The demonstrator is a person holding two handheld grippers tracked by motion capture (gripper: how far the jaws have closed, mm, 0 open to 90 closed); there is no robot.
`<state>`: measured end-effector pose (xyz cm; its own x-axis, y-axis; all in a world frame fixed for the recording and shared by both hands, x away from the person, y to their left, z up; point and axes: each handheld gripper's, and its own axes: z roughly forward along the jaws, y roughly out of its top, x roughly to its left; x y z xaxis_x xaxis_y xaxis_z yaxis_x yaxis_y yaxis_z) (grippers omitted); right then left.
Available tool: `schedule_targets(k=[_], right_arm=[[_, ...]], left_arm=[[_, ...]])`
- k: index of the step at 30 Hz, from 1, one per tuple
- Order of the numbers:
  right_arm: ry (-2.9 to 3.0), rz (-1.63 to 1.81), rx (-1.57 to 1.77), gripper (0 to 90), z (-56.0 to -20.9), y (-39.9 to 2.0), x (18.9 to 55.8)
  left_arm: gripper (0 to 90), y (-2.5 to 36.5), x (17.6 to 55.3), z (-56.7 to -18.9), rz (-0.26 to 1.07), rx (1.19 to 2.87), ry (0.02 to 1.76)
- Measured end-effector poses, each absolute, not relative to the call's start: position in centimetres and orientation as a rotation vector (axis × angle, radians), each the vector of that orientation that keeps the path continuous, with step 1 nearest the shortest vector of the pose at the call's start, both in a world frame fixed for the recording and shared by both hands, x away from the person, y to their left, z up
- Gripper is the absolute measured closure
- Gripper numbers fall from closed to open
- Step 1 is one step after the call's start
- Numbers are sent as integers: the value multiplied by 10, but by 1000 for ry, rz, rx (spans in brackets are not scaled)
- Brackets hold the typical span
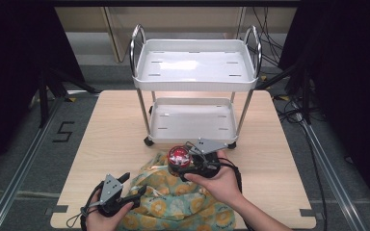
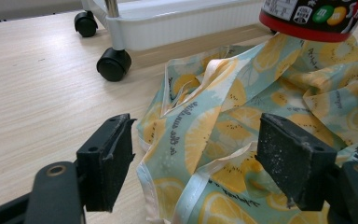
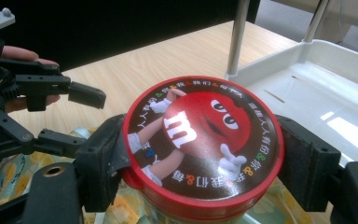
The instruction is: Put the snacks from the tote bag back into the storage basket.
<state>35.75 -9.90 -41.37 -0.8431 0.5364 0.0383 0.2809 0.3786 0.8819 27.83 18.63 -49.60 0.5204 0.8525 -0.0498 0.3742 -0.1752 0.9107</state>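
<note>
left gripper sits low at the near edge of the bench, jaws spread wide. in the left gripper view its jaws stand apart over the bench top, and the near hem of the lemon-print cloth lies between them; neither pad visibly touches the fabric. the cloth is rumpled and spreads from the gap between those jaws up toward the candy jar, whose red lower rim rests on the fabric beyond the jaws.

right gripper lies past the left one, toward the middle of the bench, held in the person's right hand. its jaws are pinching the candy jar at the red lid, one pad on each side of the rim, both pressed against it. the jar stands upright on the far part of the cloth, lid face up.

beyond the jaws of both grippers stands the white two-tier cart on black casters, on the far half of the bench. its lower tray is just beside the jar, apart from it. the nearest caster is close to the cloth's edge, not touching.
</note>
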Motion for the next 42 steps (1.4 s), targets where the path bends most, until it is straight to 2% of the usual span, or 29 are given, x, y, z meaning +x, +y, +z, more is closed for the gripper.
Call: schedule_targets(k=[42], right_arm=[[2311, 1448, 789, 263, -399, -114, 372]], left_arm=[[264, 187, 277, -495, 614, 1754, 1038]])
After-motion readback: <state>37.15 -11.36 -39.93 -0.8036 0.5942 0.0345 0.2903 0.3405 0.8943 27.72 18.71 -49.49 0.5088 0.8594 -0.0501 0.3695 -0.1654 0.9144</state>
